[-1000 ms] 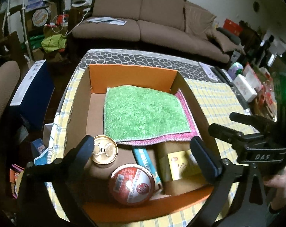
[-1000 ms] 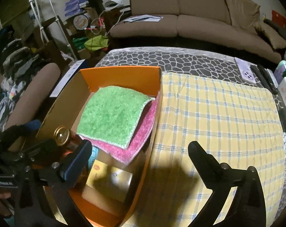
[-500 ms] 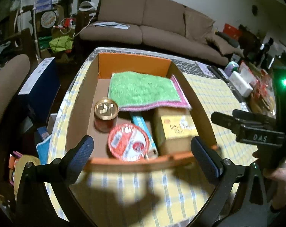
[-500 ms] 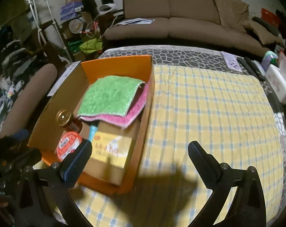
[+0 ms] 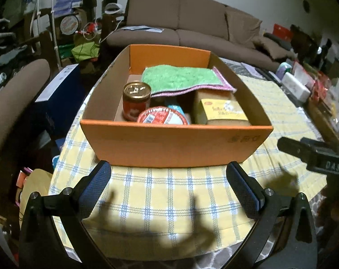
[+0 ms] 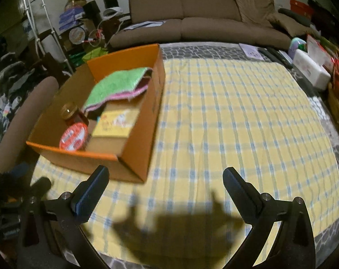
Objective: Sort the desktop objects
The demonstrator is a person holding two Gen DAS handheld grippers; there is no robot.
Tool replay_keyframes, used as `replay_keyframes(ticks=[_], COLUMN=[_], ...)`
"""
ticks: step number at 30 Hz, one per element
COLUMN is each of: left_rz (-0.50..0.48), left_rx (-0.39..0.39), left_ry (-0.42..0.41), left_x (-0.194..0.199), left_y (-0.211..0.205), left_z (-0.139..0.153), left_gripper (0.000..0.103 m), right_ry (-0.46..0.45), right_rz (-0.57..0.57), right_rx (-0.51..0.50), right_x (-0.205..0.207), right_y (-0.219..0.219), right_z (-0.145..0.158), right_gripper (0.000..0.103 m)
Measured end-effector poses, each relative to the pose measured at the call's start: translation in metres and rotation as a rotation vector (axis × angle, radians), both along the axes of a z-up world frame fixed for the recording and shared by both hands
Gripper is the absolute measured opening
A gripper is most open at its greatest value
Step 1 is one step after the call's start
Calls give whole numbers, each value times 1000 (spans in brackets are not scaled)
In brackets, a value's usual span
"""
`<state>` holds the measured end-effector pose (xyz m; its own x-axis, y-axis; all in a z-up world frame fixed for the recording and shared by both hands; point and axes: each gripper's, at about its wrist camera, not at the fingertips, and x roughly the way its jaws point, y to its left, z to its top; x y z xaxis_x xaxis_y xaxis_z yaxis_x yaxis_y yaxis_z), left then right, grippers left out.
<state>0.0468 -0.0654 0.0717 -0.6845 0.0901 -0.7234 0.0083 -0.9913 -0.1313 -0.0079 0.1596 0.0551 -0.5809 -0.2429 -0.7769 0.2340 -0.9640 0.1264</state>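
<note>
I see both tongs, left (image 5: 168, 187) and right (image 6: 166, 191), spread and empty over the checked cloth (image 6: 225, 121) on the table; box (image 5: 176, 144) ahead, sofa (image 6: 203, 15) behind.

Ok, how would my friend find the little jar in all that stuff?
Look in the orange cardboard box on the yellow checked cloth. At its left side, near the front, stands a red jar. It alone has a shiny gold lid, standing taller than the flat red-lidded cup beside it.

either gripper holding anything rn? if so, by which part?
Nothing is held. The left gripper and right gripper are both open and empty, over the checked cloth. Every item sits in the orange box.
</note>
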Motion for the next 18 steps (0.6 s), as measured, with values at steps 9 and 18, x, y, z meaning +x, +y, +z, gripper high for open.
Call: replay_keyframes(ticks=[9, 18], left_rz=[35, 81], left_rx=[32, 11], left_ry=[-118, -134], left_x=[-8, -17], left_y=[7, 13], left_z=[-51, -69], left_gripper=[103, 103], right_ry=[-34, -42], right_rz=[-51, -60], right_rx=[52, 63], right_x=[4, 3], right_y=[15, 19], right_z=[-45, -67], right_gripper=[103, 103])
